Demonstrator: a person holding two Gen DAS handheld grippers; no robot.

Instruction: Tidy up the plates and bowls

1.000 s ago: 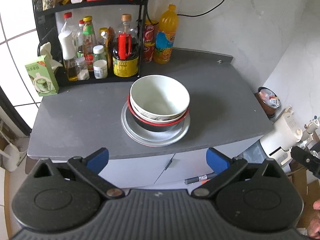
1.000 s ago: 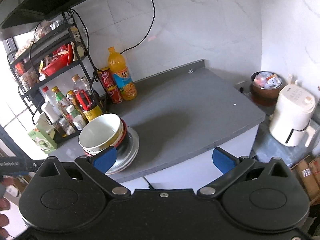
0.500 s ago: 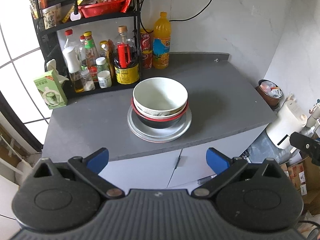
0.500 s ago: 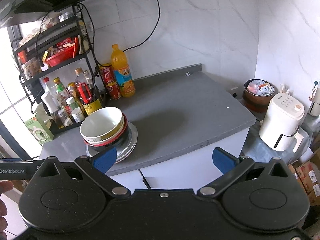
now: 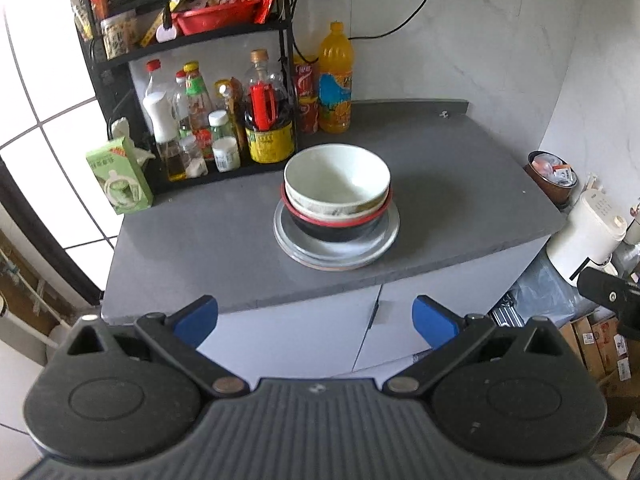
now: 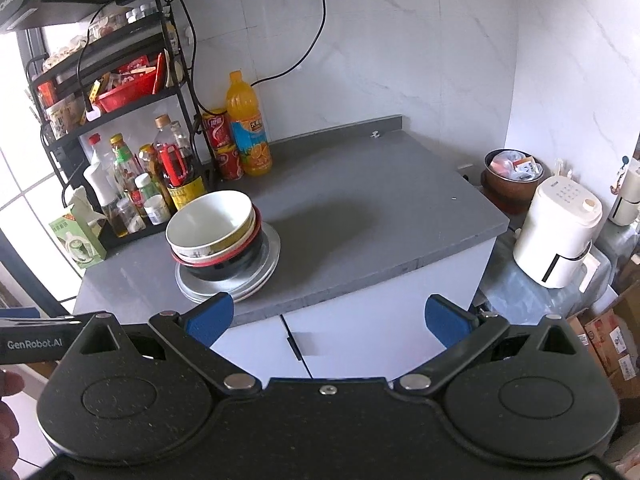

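A stack stands on the grey counter (image 5: 460,184): a white bowl (image 5: 337,176) nested in a black bowl with a red rim (image 5: 336,229), on grey plates (image 5: 384,236). The same white bowl (image 6: 210,220), black bowl (image 6: 224,266) and plates (image 6: 268,264) show left of centre in the right wrist view. My left gripper (image 5: 316,320) is open and empty, held back from the counter's front edge. My right gripper (image 6: 327,318) is open and empty too, in front of the cabinet doors. Neither touches the stack.
A black rack (image 5: 192,40) of sauce bottles and jars stands at the back left, with an orange drink bottle (image 5: 335,80) and red cans beside it. A green carton (image 5: 120,178) sits at the left edge. A white appliance (image 6: 556,236) and cardboard boxes stand right of the counter.
Both grippers have drawn back and away from the counter, so the stack looks smaller and the cabinet front has come into view. The bowls and plates have not moved.
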